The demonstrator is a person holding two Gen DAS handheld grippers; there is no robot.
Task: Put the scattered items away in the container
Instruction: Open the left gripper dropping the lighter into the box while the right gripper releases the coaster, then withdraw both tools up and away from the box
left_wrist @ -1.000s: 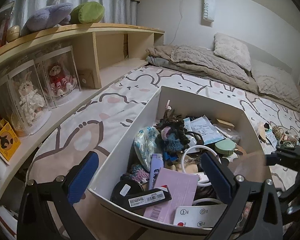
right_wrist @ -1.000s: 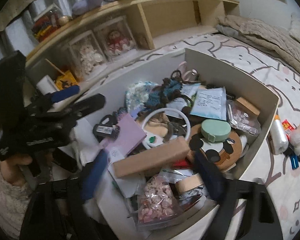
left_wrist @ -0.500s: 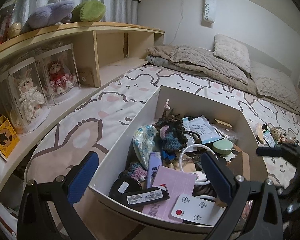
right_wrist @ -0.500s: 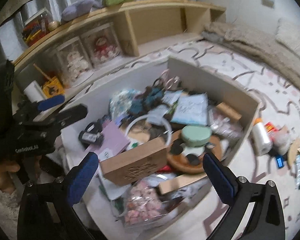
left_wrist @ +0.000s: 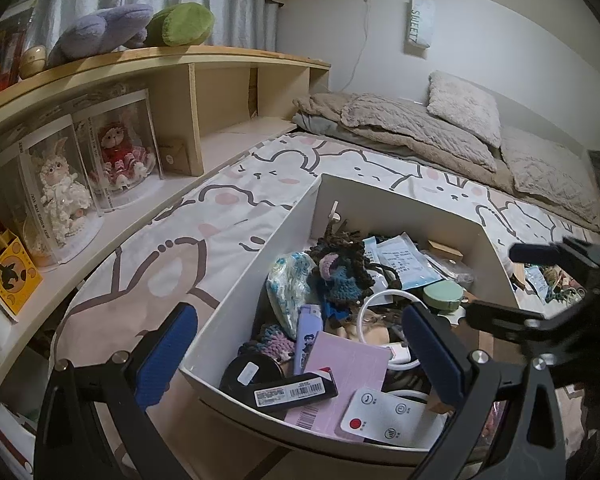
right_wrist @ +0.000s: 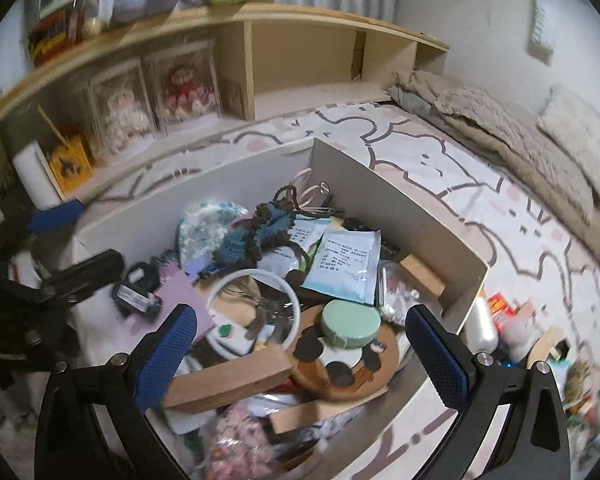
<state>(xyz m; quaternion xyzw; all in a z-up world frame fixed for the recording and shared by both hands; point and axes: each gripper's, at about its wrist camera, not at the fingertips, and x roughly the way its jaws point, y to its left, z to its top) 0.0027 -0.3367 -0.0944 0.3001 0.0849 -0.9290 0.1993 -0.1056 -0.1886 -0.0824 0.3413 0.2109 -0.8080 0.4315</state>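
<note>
Now both the left gripper [left_wrist: 300,356] and right gripper [right_wrist: 302,356] gape empty over the box [right_wrist: 400,204]; swing right toward the scattered bits [right_wrist: 508,312], approaching low.

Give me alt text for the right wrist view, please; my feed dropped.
The open, empty right gripper hovers over a white container heaped with clutter: a wooden block, a mint green round case, a white ring. More loose items lie on the bedsheet outside the container's right wall.
</note>
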